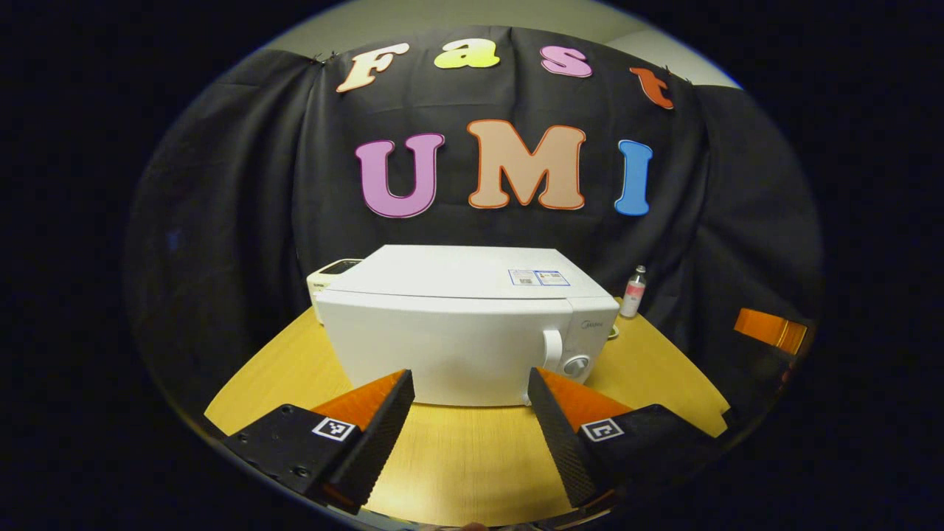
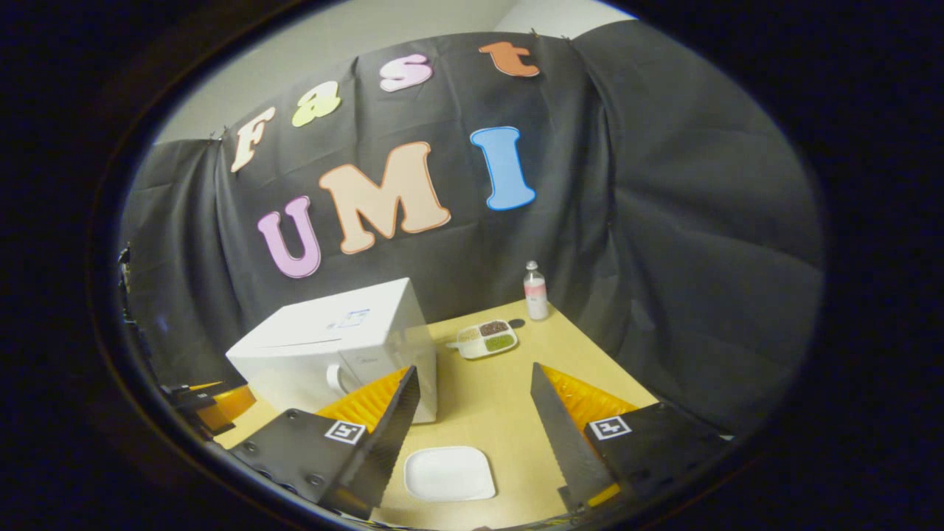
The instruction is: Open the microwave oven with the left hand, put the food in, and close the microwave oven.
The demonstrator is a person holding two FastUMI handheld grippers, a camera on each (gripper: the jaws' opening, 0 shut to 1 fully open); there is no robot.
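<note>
The left tongs (image 1: 468, 383) gape empty over the wooden worktop (image 1: 472, 457). At twelve o'clock, close ahead, stands the shut white microwave oven (image 1: 457, 332). The right tongs (image 2: 472, 380) gape above a white plate (image 2: 448, 473); the compartmented food tray (image 2: 487, 338) lies beyond, a bottle (image 2: 535, 290) farther at one o'clock.

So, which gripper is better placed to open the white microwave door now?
Left. The left gripper faces the closed white microwave oven, open, its curved white door handle just ahead. The right gripper hovers over a white square plate.

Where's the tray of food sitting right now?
In the right gripper view, the food tray sits on the table, right of the microwave, near the small bottle at the back edge.
</note>
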